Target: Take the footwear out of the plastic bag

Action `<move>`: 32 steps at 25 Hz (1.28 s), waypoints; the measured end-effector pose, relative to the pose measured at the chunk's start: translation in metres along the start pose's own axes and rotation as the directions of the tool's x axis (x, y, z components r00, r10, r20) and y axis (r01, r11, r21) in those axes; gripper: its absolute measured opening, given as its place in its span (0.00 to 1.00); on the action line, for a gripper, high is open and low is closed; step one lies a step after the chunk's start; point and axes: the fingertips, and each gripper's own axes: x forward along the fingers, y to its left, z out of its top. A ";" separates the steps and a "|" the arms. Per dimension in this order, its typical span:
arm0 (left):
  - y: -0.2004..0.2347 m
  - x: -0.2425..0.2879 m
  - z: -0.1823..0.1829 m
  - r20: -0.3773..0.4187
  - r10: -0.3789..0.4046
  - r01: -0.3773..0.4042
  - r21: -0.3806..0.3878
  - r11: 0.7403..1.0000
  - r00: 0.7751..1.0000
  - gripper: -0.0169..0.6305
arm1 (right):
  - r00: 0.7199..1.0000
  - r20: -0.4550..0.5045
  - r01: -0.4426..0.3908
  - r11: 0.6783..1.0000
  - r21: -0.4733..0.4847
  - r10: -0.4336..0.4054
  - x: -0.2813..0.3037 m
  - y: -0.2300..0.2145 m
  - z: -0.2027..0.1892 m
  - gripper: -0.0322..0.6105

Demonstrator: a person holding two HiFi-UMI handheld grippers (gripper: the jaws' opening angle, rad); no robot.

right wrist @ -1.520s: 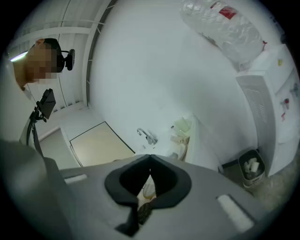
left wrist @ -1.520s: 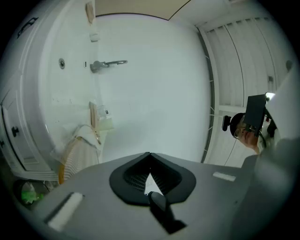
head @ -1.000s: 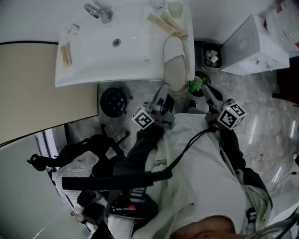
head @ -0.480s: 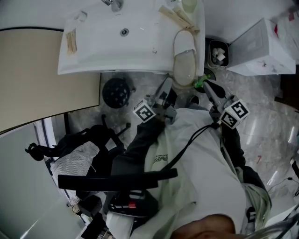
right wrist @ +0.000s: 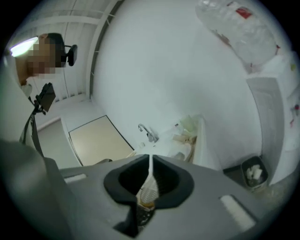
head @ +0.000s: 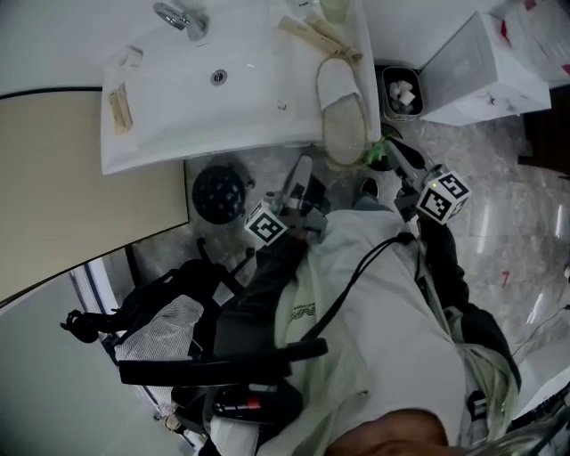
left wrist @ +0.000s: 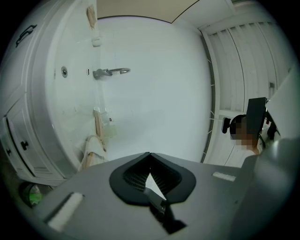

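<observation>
Approach step, I judge: the left gripper (head: pixel 301 176) and right gripper (head: pixel 394 153), both pressed together and empty, hover near the slipper (head: pixel 342 111) on the sink's (head: pixel 156 134) right rim; next they must spread to grip it.

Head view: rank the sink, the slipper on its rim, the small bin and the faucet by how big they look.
1. sink
2. slipper
3. bin
4. faucet
The bin and the faucet look close in size. The bin stands lower, farther from the camera, so that last pair is unsure.
</observation>
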 end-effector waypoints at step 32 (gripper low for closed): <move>0.025 -0.015 0.046 -0.016 -0.027 0.025 -0.121 0.992 0.999 0.02 | 0.985 -0.172 0.118 0.821 0.559 -0.024 0.066 -0.019 -0.098 0.46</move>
